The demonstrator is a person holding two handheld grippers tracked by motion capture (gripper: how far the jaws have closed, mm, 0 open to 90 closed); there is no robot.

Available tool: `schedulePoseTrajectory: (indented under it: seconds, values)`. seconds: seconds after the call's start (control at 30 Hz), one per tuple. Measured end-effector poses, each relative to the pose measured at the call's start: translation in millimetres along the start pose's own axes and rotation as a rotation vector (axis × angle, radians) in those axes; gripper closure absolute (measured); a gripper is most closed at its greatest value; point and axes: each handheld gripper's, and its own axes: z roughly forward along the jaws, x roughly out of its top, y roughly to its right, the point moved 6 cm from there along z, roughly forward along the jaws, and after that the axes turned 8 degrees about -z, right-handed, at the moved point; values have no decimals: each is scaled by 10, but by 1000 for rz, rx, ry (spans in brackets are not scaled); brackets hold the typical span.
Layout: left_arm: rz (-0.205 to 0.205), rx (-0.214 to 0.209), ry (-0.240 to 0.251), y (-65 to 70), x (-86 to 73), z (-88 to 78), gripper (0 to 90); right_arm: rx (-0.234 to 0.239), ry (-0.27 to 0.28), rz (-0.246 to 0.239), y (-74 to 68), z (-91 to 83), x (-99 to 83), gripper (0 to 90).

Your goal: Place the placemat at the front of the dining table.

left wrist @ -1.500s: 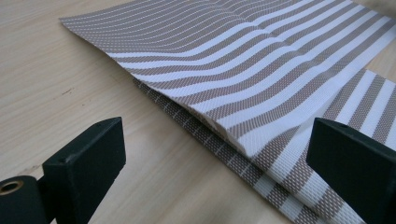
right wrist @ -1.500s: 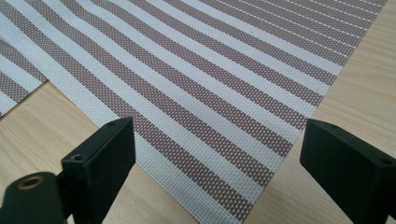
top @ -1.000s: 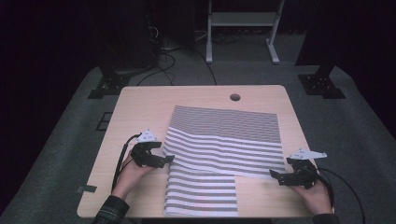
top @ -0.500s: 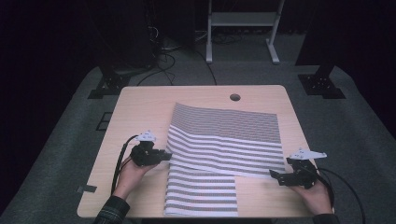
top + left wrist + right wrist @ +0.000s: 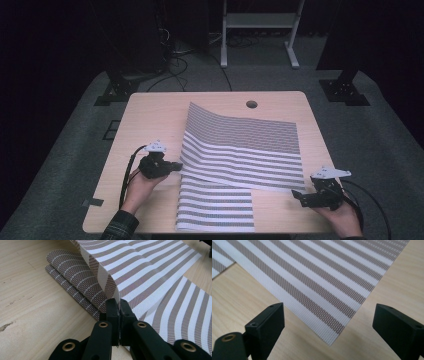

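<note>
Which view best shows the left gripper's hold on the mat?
The left gripper view: the left gripper has just closed, and its jaws pinch a raised fold of the striped mat. The high view shows it at the mat's left edge, too small to judge the pinch. The right gripper view shows another mat corner between open jaws.

Brown-and-white striped mat [image 5: 240, 150]

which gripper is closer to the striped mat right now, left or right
Left. The left gripper has just closed on the striped mat's folded edge. The right gripper is open, its fingers just short of the mat's near corner.
</note>
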Motion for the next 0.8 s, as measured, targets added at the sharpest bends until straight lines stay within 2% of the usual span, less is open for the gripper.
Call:
schedulePoseTrajectory:
  seconds: [0.17,0.3,0.33,0.4,0.43,0.6,0.8]
  values:
    - [5,5,0,9,-7,-3,893,43,-9,10,-39,77,-8,104]
    - [6,5,-5,9,-15,-4,893,61,-13,23,-42,147,5,153]
    - [8,6,-5,10,-15,-5,893,61,-22,18,-48,170,2,179]
    - [12,10,-7,13,-19,-10,893,24,-33,-24,-63,183,4,219]
    - [14,11,-7,12,-20,-14,893,22,-31,-28,-68,182,9,236]
    - [10,10,-6,7,-27,-25,893,17,-15,-22,-45,156,-1,365]
    - [12,13,-7,10,-29,-28,894,21,-4,-27,-50,141,10,567]
